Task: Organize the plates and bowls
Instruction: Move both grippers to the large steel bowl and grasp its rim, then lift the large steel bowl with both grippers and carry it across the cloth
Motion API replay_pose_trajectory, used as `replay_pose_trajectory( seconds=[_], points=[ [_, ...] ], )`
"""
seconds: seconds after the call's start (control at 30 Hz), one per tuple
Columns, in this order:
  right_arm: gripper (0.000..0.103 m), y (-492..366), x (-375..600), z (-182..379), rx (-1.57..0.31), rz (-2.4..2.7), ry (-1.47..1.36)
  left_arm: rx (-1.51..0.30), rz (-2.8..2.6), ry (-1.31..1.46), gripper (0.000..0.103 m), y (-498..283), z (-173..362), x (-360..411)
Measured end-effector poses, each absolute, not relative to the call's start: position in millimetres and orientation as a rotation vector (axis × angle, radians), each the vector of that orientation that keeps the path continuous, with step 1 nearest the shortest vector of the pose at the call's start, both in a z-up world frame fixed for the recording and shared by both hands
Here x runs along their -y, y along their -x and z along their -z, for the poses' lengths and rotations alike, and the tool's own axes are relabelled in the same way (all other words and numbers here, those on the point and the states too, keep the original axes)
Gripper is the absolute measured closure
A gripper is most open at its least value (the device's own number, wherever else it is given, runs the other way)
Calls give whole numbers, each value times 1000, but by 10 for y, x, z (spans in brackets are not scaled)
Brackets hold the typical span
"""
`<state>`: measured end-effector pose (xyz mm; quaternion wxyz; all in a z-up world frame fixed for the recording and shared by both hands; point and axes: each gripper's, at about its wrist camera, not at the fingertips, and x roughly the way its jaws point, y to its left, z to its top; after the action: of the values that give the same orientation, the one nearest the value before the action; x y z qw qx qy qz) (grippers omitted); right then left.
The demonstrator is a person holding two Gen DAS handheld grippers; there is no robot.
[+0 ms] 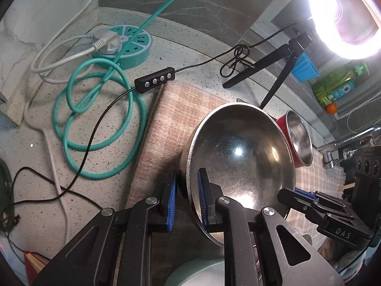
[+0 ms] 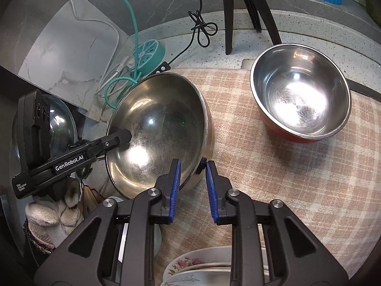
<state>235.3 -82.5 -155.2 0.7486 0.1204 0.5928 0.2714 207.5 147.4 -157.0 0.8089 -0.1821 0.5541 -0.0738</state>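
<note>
A large steel bowl (image 1: pixel 240 157) is tilted above a checked cloth (image 1: pixel 171 109). My left gripper (image 1: pixel 188 195) straddles its near rim, one pad inside and one outside, with a small gap at the outer pad. My right gripper (image 2: pixel 192 188) straddles the bowl's (image 2: pixel 157 131) opposite rim the same way, its jaws a little apart around it. It also shows in the left wrist view (image 1: pixel 307 200). A smaller steel bowl with a red outside (image 2: pixel 300 93) stands upright on the cloth (image 2: pixel 285 178) to the right. Floral plates (image 2: pixel 197 269) lie stacked below my right gripper.
A teal round power strip (image 1: pixel 126 45) with teal and white cables sits on the speckled counter (image 1: pixel 35 147). A ring-light tripod (image 1: pixel 273 71), a blue cup (image 1: pixel 304 69), a green bottle (image 1: pixel 335 83) and a tap (image 1: pixel 343 143) stand at the right. A glass lid (image 2: pixel 59 124) sits at the left.
</note>
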Motion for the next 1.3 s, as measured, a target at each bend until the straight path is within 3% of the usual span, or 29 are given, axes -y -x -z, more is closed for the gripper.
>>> replay_pose_trajectory(
  seconds=[0.73, 1.3],
  points=[
    [81, -2085, 1163, 1234, -1241, -607, -284, -1114, 180, 346, 88, -1826, 1183, -1216],
    [81, -1719, 1910, 960, -1176, -543, -304, -1048, 284, 288, 88, -1537, 921, -600]
  ],
)
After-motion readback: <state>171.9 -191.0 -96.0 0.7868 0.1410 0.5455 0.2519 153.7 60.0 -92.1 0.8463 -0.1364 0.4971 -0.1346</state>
